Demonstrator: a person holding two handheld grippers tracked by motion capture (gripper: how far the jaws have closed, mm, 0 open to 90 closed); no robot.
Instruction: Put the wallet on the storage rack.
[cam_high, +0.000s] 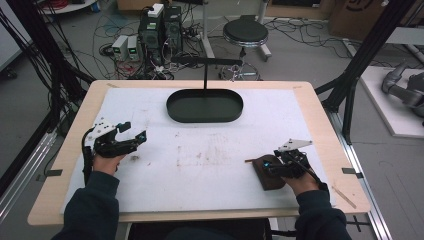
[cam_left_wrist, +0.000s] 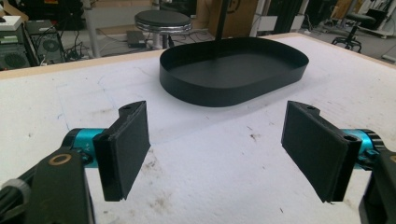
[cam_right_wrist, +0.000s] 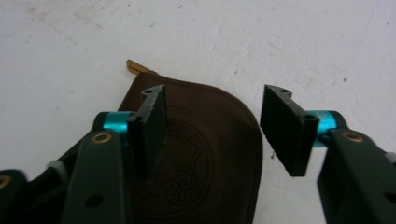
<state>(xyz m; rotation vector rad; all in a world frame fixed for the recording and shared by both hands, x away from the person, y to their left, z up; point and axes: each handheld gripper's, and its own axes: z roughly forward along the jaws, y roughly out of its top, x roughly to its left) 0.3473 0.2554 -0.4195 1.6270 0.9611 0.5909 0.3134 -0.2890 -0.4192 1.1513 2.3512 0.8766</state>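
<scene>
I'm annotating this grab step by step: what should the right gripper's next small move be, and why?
Probably close the jaws of the right gripper on the curved edge of the brown leather pouch. That edge lies between the jaws, with a gap still showing beside the far jaw, so nothing is gripped yet. The black tray waits across the table.

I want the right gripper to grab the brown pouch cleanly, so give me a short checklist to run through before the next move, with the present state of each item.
1. Right gripper over the brown pouch: ok, it sits above the pouch's rounded edge.
2. Pads pressing on the pouch: not ok, the jaws stand apart with a gap between them.
3. Pouch edge centred in the jaws: not ok, one pad is above the leather, the other above bare white mat.
4. Zip pull free of the jaws: ok, it lies beyond them.
5. Left gripper out of the way: ok, open, far off.
6. Black tray empty: ok.
</scene>
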